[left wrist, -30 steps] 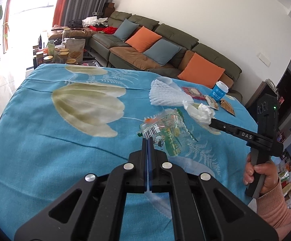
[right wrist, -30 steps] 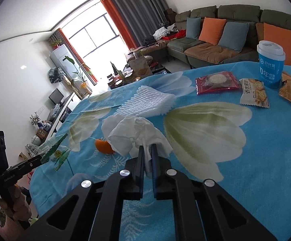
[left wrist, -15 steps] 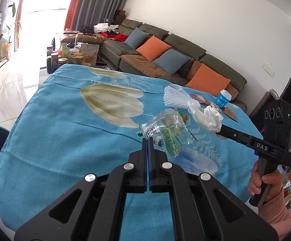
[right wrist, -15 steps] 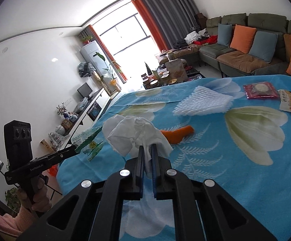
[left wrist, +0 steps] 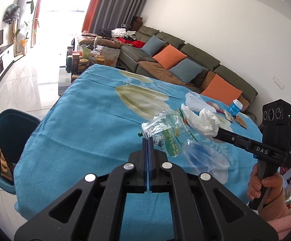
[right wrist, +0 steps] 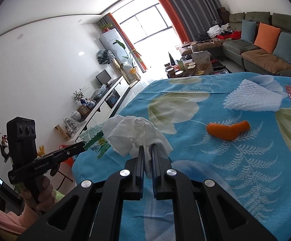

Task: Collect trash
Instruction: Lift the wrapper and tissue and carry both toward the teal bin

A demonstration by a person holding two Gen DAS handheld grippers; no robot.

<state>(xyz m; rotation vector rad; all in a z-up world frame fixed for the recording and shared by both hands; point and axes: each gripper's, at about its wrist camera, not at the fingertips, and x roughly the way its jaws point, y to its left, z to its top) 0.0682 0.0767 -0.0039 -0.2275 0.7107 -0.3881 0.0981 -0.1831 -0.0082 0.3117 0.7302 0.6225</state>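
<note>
Left tongs [left wrist: 147, 140] pinching clear plastic wrapper [left wrist: 165, 132], right tongs [right wrist: 147, 147] clamping crumpled white tissue [right wrist: 133, 134], both carrying trash above blue worktop [left wrist: 89, 124] beside teal bin [left wrist: 2, 140]; orange peel [right wrist: 228, 129] lying on worktop.

White walls [left wrist: 215, 20] and pale tiled floor [left wrist: 25, 84] — a green sofa [left wrist: 201, 60] with orange cushions [left wrist: 168, 56] far right, grey-orange curtains [right wrist: 185, 10] framing a bright window [right wrist: 151, 32].

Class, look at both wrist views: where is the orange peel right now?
In the right wrist view the orange peel lies on the blue tablecloth, right of the held tissue and in front of the white foam net.
</note>
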